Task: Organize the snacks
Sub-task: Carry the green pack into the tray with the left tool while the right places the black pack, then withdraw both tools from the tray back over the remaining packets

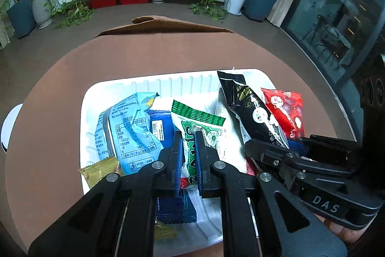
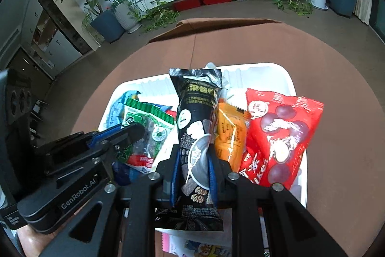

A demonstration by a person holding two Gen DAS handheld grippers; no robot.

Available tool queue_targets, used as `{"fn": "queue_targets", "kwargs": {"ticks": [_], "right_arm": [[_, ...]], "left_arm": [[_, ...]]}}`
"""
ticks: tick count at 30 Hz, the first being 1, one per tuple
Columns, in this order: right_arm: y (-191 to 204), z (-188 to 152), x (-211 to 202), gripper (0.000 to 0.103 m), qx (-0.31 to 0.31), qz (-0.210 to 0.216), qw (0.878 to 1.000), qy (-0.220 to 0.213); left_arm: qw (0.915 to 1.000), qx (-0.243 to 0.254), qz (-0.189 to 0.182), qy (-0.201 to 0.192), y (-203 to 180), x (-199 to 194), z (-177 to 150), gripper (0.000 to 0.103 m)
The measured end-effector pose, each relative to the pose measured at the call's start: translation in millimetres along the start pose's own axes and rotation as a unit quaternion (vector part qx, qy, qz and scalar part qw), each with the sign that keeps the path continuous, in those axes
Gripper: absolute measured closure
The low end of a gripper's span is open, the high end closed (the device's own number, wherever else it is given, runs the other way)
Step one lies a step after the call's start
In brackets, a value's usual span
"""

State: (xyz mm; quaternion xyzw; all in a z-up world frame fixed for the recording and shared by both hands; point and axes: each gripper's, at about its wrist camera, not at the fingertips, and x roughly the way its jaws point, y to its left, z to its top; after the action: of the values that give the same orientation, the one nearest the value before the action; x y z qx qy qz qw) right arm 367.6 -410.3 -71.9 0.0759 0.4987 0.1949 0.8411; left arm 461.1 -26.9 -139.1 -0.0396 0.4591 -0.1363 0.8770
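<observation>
A white tray (image 1: 168, 81) on the brown round table holds several snack packets. My left gripper (image 1: 189, 136) is shut on a green-and-white packet (image 1: 204, 127), held just over the tray's middle. To its right, my right gripper (image 2: 193, 148) is shut on a long black packet (image 2: 197, 112) that stands up over the tray's right half. The left wrist view shows that black packet (image 1: 252, 110) and the right gripper (image 1: 264, 148) low at the right. A red packet (image 2: 281, 134), an orange packet (image 2: 231, 131) and a light blue packet (image 1: 127, 129) lie in the tray.
A gold wrapper (image 1: 101, 170) overhangs the tray's left rim and dark blue packets (image 1: 161, 127) lie underneath. Brown table (image 1: 120, 59) surrounds the tray (image 2: 269, 69). A brown chair back (image 1: 166, 25) stands beyond the table's far edge. Potted plants and a white TV cabinet line the far wall.
</observation>
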Motion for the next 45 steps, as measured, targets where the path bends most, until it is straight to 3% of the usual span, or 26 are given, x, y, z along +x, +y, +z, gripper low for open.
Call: {"fn": "queue_targets", "kwargs": {"ticks": [10,16,21,28,30,32,33,35,37,40,45], "right_arm": [[1,-3,-1,0.078,-0.002,0.000,1.000,-0.001],[2,-3,-5,0.076,-0.003,0.001,1.000,-0.004],[3,-4,-16,0.067,-0.004,0.001,1.000,-0.018],[5,-6,-31,0.061,-0.006,0.004,0.999,-0.034],[6,-8,-39,0.059,-0.004,0.010,0.999,-0.040],[6,-12,-52,0.052,-0.001,0.016,0.998,-0.054],[5,-15,-61,0.046,0.004,0.022,0.998,-0.064],[3,-23,-80,0.033,0.012,0.040,0.996,-0.084],[0,-39,-103,0.021,0.012,0.058,0.992,-0.112],[-5,-69,-130,0.012,0.007,0.072,0.987,-0.141],[-23,-129,-148,0.007,0.038,0.101,0.983,-0.150]], "left_arm": [[0.9999,0.006,0.015,-0.005,-19,-14,-16,0.093],[0.9997,0.003,0.017,-0.018,-21,-26,-16,0.085],[0.9990,-0.001,0.025,-0.036,-17,-48,-17,0.060],[0.9982,-0.009,0.023,-0.054,-14,-78,-20,0.045],[0.9976,-0.009,0.023,-0.064,-14,-90,-23,0.034],[0.9966,-0.010,0.023,-0.079,-12,-108,-27,0.023],[0.9959,-0.012,0.023,-0.086,-11,-116,-29,0.012],[0.9942,-0.012,0.022,-0.105,-9,-137,-36,0.001],[0.9927,-0.003,0.023,-0.118,-7,-156,-48,0.001],[0.9913,0.025,0.038,-0.123,-7,-175,-74,0.000],[0.9934,0.042,0.048,-0.095,-10,-183,-135,0.000]]}}
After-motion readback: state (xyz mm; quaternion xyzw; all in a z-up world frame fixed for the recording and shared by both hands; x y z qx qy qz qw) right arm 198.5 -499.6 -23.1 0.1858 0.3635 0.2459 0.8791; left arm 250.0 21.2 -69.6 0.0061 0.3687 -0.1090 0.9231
